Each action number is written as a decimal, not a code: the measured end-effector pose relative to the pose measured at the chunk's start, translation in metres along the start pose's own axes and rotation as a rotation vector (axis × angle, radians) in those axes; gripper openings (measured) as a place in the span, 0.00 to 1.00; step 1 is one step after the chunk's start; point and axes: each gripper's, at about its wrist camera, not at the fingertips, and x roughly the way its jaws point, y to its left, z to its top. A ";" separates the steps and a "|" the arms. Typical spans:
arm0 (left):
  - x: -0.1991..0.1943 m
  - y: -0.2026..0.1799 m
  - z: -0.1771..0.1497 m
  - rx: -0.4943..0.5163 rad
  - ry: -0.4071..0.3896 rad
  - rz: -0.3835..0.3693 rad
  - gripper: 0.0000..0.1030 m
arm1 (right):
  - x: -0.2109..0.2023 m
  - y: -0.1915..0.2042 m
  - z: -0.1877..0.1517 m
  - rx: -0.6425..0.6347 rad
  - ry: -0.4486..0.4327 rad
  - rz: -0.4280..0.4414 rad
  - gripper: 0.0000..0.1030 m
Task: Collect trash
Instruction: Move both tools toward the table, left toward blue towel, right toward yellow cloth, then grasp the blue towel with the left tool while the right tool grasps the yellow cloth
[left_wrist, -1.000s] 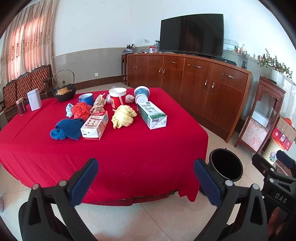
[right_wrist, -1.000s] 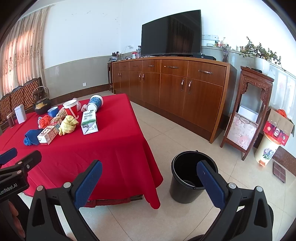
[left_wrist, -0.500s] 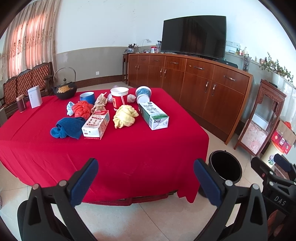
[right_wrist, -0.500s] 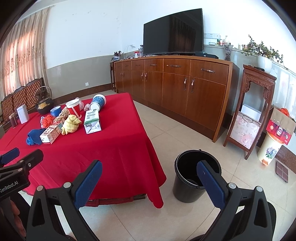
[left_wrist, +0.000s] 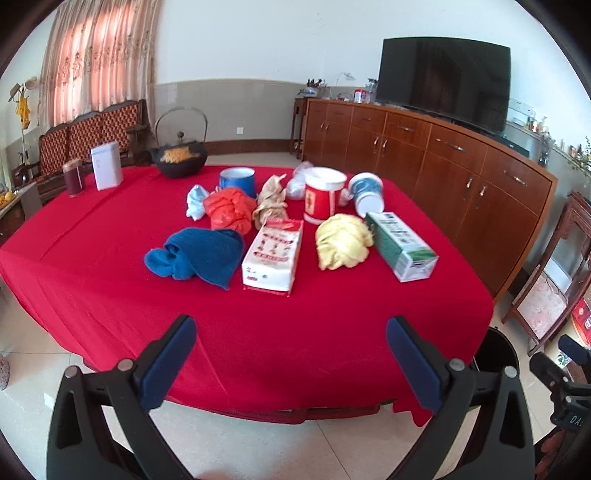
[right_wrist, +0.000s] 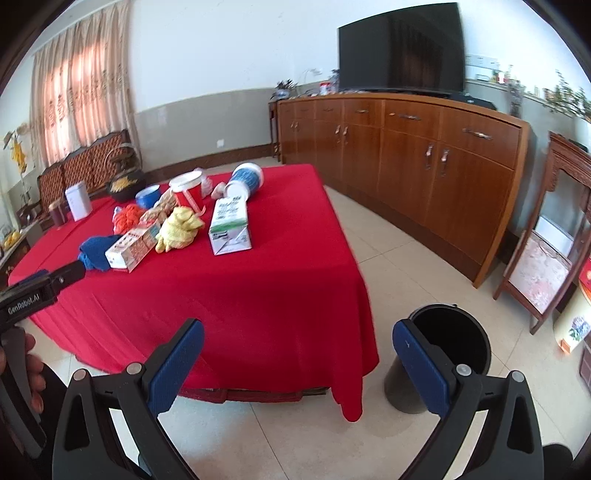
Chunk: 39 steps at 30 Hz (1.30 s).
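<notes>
Where the red tablecloth (left_wrist: 258, 332) fills the centre of the left wrist frame, the trash lies in one cluster: two cartons, one red-and-white (left_wrist: 272, 254) and one green (left_wrist: 400, 245); three cups (left_wrist: 325, 199); five crumpled wads (left_wrist: 341, 242). One black bin (right_wrist: 448, 341) stands on the floor at lower right. Left gripper (left_wrist: 291, 362) and right gripper (right_wrist: 297, 367) both gape wide, empty.

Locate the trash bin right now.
The black bin stands on the floor off the table's right corner in the right wrist view, partly behind the right gripper's finger.
</notes>
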 end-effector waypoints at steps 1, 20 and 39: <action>0.007 0.005 0.000 0.000 0.019 0.009 1.00 | 0.010 0.005 0.002 -0.015 0.024 0.016 1.00; 0.069 0.073 0.025 -0.025 0.021 0.163 0.97 | 0.102 0.081 0.064 -0.130 0.020 0.145 0.85; 0.126 0.102 0.041 -0.080 0.041 0.125 0.86 | 0.166 0.100 0.108 -0.136 -0.015 0.103 0.83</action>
